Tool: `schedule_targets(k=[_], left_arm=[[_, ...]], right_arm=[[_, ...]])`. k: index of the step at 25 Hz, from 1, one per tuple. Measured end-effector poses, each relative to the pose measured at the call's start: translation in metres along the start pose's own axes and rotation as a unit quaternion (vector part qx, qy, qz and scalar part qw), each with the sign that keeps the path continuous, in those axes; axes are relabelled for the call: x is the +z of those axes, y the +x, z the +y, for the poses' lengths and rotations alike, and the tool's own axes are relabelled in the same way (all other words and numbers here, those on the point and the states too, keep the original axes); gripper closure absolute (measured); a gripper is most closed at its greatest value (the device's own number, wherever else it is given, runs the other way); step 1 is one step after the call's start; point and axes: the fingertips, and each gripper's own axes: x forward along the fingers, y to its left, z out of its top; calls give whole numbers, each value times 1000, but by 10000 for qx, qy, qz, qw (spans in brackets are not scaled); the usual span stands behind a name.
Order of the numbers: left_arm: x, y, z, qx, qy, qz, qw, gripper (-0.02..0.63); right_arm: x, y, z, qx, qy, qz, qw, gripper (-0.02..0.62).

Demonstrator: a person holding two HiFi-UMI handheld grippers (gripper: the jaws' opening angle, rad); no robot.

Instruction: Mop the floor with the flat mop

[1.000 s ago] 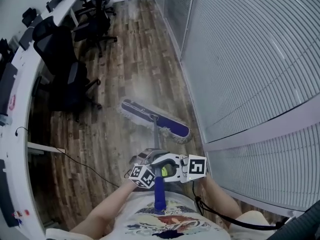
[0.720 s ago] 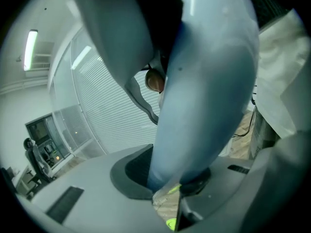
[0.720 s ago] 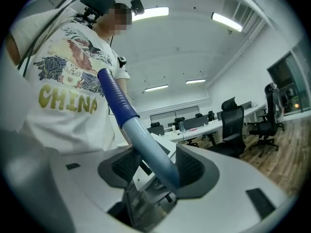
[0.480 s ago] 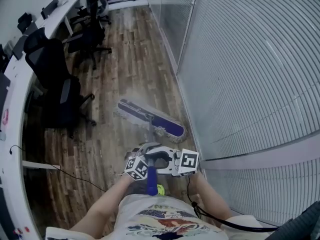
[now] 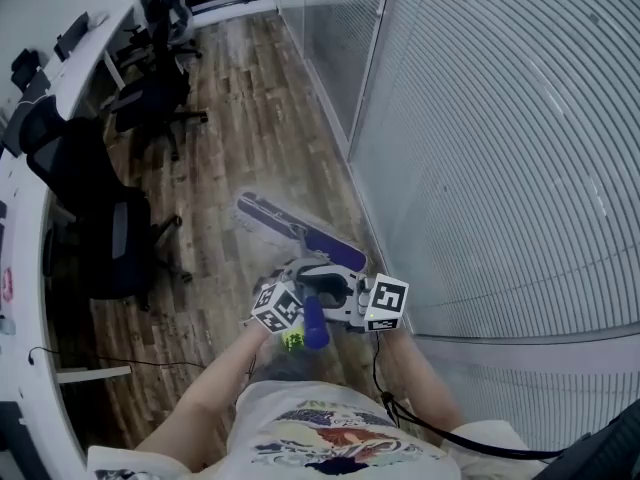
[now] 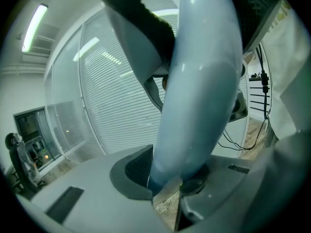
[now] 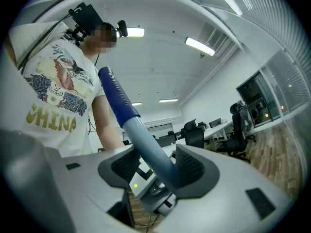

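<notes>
Both grippers on the flat mop's pole, mop head down on the floor

Head view: the flat mop's purple head (image 5: pixel 272 217) lies flat on the wood floor (image 5: pixel 230 118), just beside the foot of the blind-covered glass wall (image 5: pixel 500 118); the pole (image 5: pixel 315 328) rises from it to the left gripper (image 5: pixel 300 294) and right gripper (image 5: pixel 345 302), which meet close in front of the person's shirt (image 5: pixel 320 443), with office chairs (image 5: pixel 105 238) well apart at the left. Left gripper view: the 2 jaws are closed tight on the pale pole, which fills the space between the dark pads (image 6: pixel 135 168). Right gripper view: the jaws stand wide around the pole just below its blue grip (image 7: pixel 116 97); the pole leans on 1 pad (image 7: pixel 194 168), with a gap at the other
</notes>
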Motion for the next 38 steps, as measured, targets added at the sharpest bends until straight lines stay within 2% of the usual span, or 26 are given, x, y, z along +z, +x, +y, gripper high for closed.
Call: schedule_targets(k=[5,10,13,17,22,27,31,38], left_arm=[[2,11,24,1,-132,75,9999,554],[-5,17,2,223,-247,509,9981,554],[-11,23,-38,334,-367,756,9959,543],[2,31,-100,361,-369,858,9950,535],[12,13,-165,478,-362,856,9945,535],[21,-28,-247,667,-428,841,9933,537],[28,-64,-286,896,-671,762,9908,537],[27,-131,-355,972,-639,833,9897,538]], right_arm=[[12,-1,-28,-231,-53,-24,9997,377],[-1,-18,-7,-377,-79,92,9992,377],[-17,-40,29,-385,-54,145,9991,376],[-31,-79,81,-492,44,-103,9987,376],[-43,-93,151,-245,-8,-74,9997,376],[-70,-88,244,206,9,100,9997,374],[-78,-74,297,503,110,194,9985,370],[-95,-40,388,953,243,481,9940,370]])
